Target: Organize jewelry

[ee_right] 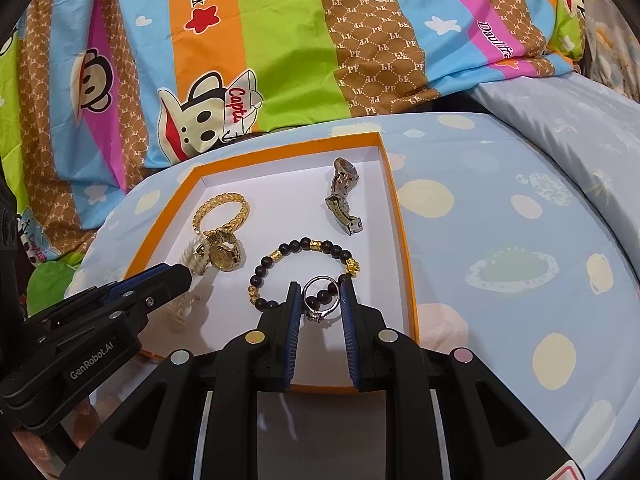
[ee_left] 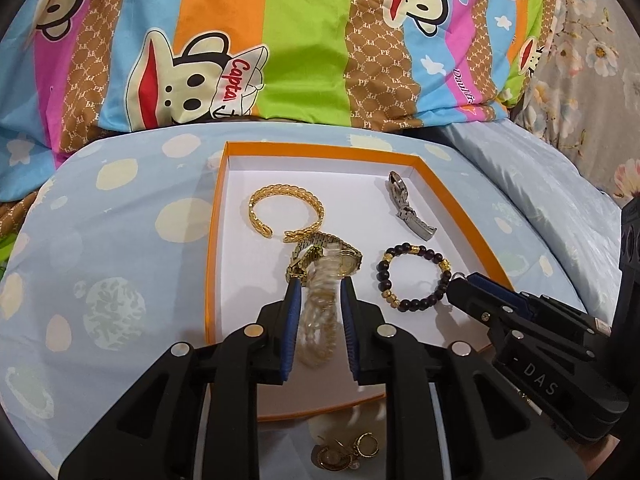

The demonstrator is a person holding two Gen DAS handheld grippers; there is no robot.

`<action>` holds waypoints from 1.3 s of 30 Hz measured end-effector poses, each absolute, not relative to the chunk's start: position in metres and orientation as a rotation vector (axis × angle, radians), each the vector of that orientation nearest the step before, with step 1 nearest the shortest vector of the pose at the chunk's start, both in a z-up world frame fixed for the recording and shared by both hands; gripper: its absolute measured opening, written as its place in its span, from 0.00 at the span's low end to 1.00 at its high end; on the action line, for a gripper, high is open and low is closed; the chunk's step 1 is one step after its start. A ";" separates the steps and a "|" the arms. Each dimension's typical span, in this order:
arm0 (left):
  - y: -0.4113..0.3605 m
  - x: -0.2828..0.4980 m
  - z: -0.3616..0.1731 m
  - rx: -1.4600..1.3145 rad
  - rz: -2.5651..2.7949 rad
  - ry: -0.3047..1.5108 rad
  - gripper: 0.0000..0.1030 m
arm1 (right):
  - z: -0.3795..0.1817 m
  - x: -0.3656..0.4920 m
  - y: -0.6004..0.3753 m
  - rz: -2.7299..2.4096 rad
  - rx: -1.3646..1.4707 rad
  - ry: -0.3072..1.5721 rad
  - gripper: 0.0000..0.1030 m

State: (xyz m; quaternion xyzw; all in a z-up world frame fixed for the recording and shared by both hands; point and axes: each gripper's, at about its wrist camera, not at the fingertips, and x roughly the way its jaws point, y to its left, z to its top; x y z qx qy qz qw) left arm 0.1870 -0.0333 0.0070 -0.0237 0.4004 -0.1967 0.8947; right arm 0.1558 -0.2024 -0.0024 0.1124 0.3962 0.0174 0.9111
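So the left gripper is hanging over the near left part of the orange box, and a pale gold chain bracelet is dangling between its blue pads. It's blurred, so I'm guessing it's swinging or slipping; the pads look like they're sitting loosely around it, not squeezing, and I'd call that jaw barely open. Its long axis is running straight down the line of the fingers, with the top end lying right against the gold watch just ahead of the tips. Beyond that the gold bangle is sitting further out, a bit left. Moving right, the bead bracelet is lying straight ahead of and under the right gripper, which is clamped on a silver ring, stone hanging low, held upright over the near beads. The silver watch is lying well ahead of that gripper, long axis pointing away. So the right hand is the nearer one for setting the ring down in the bare white floor on the near right side. What's only showing in the left view: some gold earrings sitting outside the box, below and behind the left fingers. The ring itself is only clearly readable in the right view.
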 end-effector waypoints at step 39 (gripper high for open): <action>0.010 0.068 0.006 -0.116 -0.368 0.817 0.51 | -0.003 0.021 -0.232 -0.019 0.340 0.776 0.27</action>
